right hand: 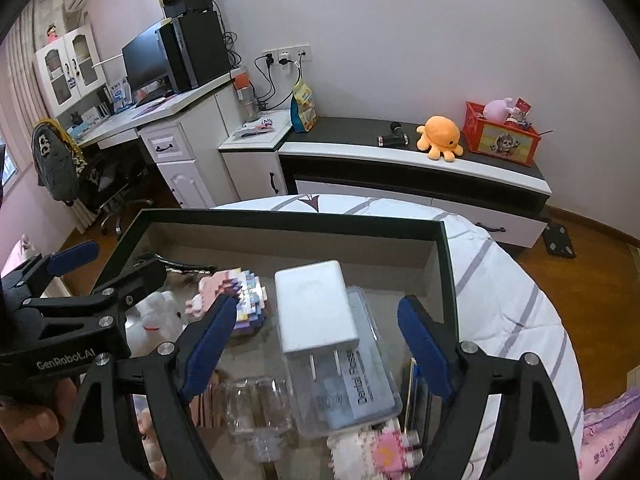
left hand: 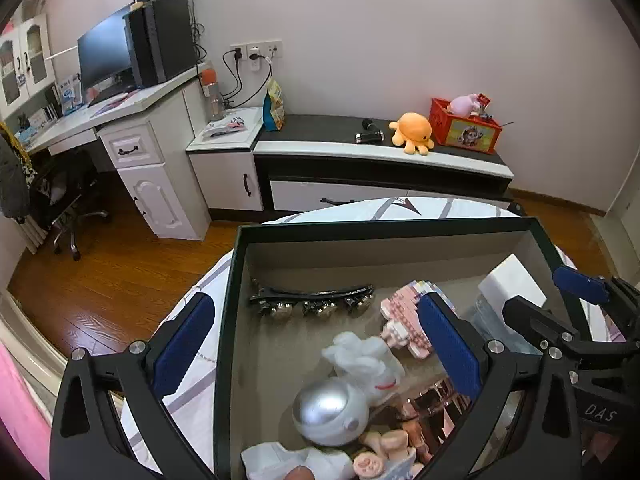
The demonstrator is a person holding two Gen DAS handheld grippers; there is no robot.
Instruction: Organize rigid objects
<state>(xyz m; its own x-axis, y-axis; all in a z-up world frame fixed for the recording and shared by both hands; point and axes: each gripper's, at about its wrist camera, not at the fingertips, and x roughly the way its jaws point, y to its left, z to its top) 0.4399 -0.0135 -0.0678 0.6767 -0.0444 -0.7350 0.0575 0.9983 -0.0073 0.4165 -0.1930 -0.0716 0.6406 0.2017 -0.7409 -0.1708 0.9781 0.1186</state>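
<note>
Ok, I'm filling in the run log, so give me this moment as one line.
left gripper: open, empty | right gripper: open over white charger | charger lies on dental floss case in box

We count one box [right hand: 450, 264] at the centre of the frame. In it we see one white charger [right hand: 316, 308], one floss case [right hand: 360, 376], one clear jar [right hand: 256, 404], one black roller bar [left hand: 312, 298], one silver ball [left hand: 330, 410] and one white figurine [left hand: 364, 356]. Block models number two [right hand: 236, 296] [right hand: 380, 446]. On the cabinet at upper right we see one orange octopus [right hand: 440, 136] and one red crate [right hand: 502, 136]. At upper left stand one monitor [right hand: 146, 60] and one tower [right hand: 196, 48]. Hand-held grippers: two, left [left hand: 320, 344] and right [right hand: 320, 344].
</note>
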